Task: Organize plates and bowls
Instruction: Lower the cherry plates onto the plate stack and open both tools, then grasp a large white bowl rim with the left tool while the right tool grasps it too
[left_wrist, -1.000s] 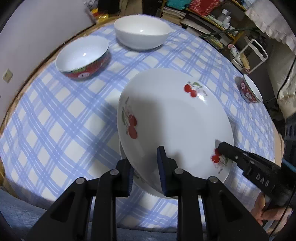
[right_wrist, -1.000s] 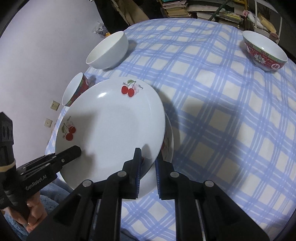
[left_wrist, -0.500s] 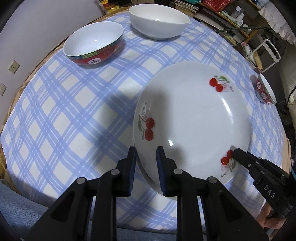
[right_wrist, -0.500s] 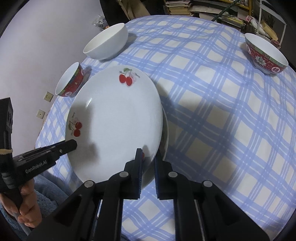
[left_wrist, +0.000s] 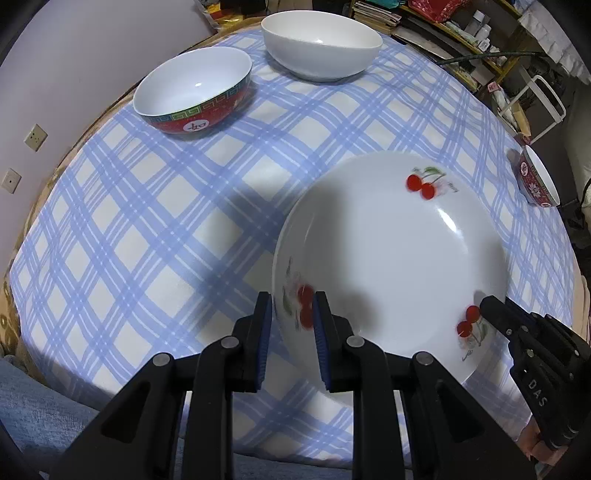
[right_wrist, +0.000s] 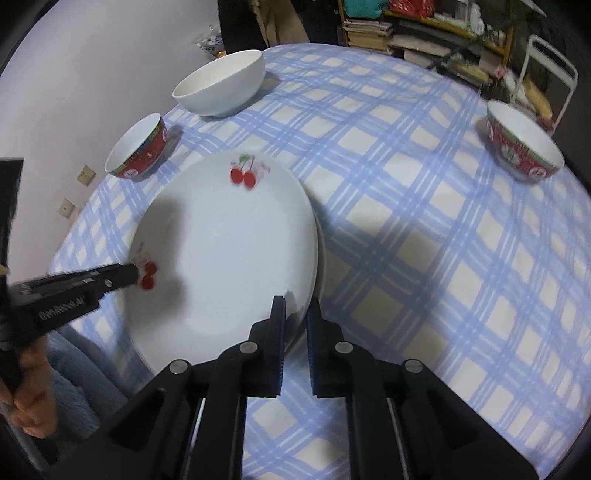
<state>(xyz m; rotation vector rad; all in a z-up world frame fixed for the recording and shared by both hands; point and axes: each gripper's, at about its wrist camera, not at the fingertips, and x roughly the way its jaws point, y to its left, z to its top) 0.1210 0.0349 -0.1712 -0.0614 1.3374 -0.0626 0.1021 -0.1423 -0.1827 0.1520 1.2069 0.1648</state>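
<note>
White plate with red cherry prints, glossy, tilted and lifted over the checked tablecloth. Left gripper is clamped on its near-left rim, one pad above and one below; right gripper is pinched tight on the opposite rim. In the right wrist view a second rim peeks out just under the plate's right edge. Open cloth lies to the left and right of the plate. Red bowl and white bowl sit well apart at the far edge, another red bowl far right.
</note>
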